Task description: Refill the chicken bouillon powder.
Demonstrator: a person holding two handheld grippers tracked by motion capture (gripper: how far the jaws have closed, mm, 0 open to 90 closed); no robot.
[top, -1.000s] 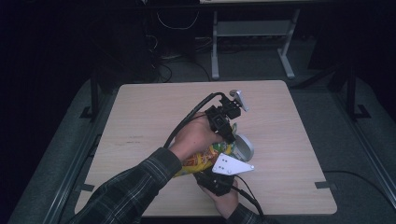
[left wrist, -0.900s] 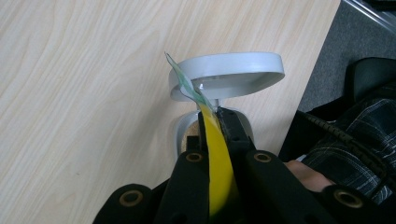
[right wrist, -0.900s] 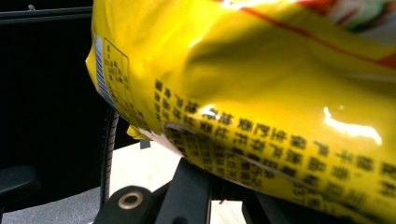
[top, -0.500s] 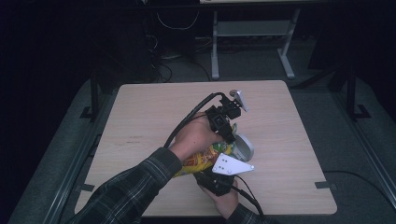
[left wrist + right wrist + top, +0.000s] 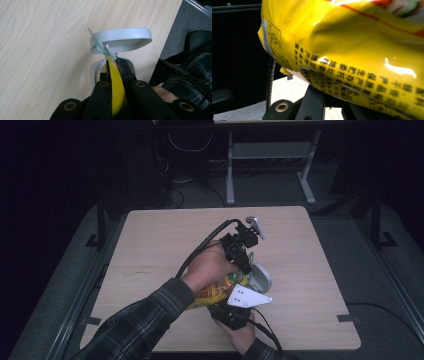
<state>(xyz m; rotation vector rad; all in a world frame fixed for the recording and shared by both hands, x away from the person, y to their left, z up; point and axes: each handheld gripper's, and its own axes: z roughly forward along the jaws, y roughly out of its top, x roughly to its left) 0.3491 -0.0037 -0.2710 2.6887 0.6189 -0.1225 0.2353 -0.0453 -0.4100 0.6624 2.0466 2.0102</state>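
Observation:
A yellow snack bag [image 5: 216,292] is held above the wooden table [image 5: 160,240], between my two grippers. My left gripper [image 5: 244,265] points down at the bag's top edge; in the left gripper view my left gripper [image 5: 115,62] is shut on the thin yellow bag [image 5: 116,86], whose torn corner sticks up past the tips. Right under it stands a grey bowl [image 5: 125,37], also seen in the high view [image 5: 261,277]. My right gripper [image 5: 231,307] is at the bag's lower end. The bag [image 5: 352,45] hides its jaw tips in the right gripper view.
The table's right edge [image 5: 172,30] runs close beside the bowl, with grey floor beyond. A metal frame [image 5: 270,151] and cables stand on the dark floor behind the table. A plaid sleeve [image 5: 145,320] crosses the front left of the table.

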